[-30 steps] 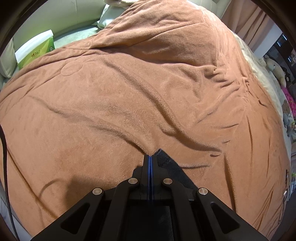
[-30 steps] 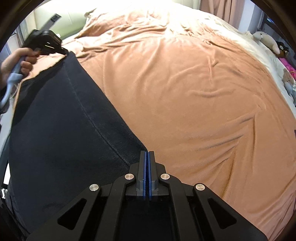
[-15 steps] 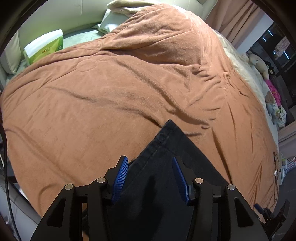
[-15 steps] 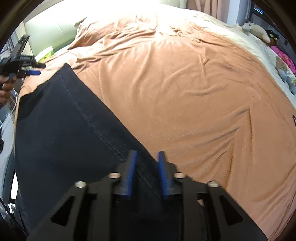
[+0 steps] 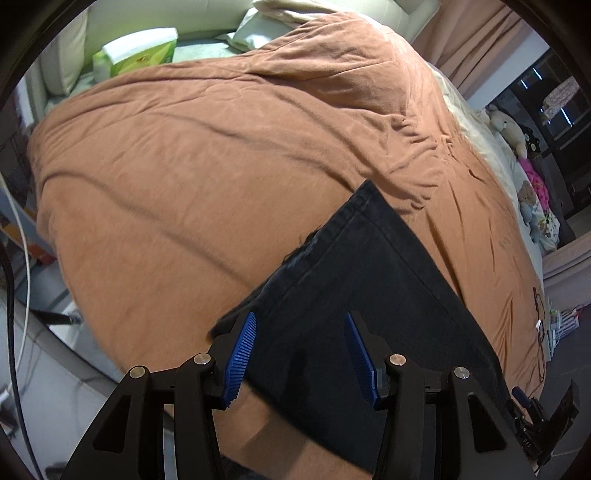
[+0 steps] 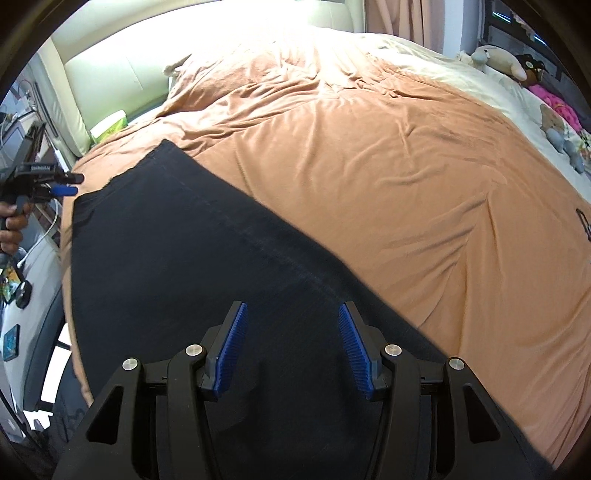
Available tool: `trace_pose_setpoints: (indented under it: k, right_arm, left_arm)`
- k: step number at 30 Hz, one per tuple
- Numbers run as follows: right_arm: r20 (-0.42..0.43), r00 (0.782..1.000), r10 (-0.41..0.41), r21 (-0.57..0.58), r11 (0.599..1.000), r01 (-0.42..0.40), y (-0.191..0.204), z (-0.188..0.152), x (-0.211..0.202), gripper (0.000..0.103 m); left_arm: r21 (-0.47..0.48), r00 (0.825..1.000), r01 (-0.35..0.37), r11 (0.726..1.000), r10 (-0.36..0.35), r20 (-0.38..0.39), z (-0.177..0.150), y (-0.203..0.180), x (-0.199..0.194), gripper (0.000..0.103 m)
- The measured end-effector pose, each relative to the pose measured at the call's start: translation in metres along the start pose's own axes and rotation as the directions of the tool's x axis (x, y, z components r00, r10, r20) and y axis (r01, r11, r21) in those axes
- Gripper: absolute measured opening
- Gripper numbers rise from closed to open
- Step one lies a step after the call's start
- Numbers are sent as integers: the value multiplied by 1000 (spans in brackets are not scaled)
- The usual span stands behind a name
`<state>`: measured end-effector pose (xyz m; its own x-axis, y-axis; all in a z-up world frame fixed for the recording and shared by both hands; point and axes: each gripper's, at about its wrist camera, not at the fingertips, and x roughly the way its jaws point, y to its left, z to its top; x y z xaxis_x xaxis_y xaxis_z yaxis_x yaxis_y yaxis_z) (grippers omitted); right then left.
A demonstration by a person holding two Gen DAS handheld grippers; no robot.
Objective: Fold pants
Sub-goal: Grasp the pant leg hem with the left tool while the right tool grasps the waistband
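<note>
Dark, near-black pants [image 5: 369, 295] lie spread flat on a brown blanket [image 5: 184, 166], hem end pointing up the bed. My left gripper [image 5: 301, 354] hovers open over the pants' near-left edge, and its blue pads [image 5: 240, 358] touch nothing. In the right wrist view the pants [image 6: 184, 258] fill the lower left. My right gripper [image 6: 293, 343] is above them, its jaws opening, and no cloth is pinched between the pads [image 6: 356, 350]. The left gripper [image 6: 48, 181] shows at the far left, held by a hand [image 6: 14, 221], off the cloth. The right gripper [image 5: 539, 417] shows at the lower right.
A green and white box [image 5: 136, 48] and pale pillows [image 5: 258, 29] sit by the headboard. Stuffed toys [image 6: 498, 59] line the bed's far right side on a cream sheet [image 6: 480, 92]. Cables [image 5: 14, 258] hang beyond the bed's left edge. Curtains [image 5: 480, 40] hang behind.
Both grippers were shut on the pants' edge a second ago. Both have opened, let go and drawn back. The pants now lie flat on the blanket.
</note>
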<state>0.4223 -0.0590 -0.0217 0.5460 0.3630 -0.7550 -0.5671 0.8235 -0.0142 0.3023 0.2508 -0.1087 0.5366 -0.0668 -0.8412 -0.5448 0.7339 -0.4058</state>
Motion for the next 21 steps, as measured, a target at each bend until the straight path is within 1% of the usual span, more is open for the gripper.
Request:
trace_pose_setpoints:
  k: [5, 9, 15, 18, 21]
  right_arm:
    - [5, 1000, 13, 39, 999, -13, 10, -23, -19, 50]
    - [10, 1000, 19, 66, 998, -19, 17, -43, -34, 50]
    - [7, 1000, -20, 98, 995, 19, 22, -69, -57, 50]
    - [17, 999, -27, 135, 990, 24, 25, -81, -71, 50]
    - [26, 999, -42, 182, 983, 36, 25, -94, -81, 50]
  left_arm:
    - [-35, 1000, 22, 999, -23, -10, -20, 15, -7, 52]
    - [-65, 998, 65, 996, -65, 4, -32, 22, -9, 52]
    - [-115, 993, 110, 987, -114, -21, -44, 33, 7, 52]
    - [-152, 990, 131, 980, -137, -32, -48, 39, 18, 52]
    - [-162, 988, 150, 975, -156, -22, -51, 40, 22, 52]
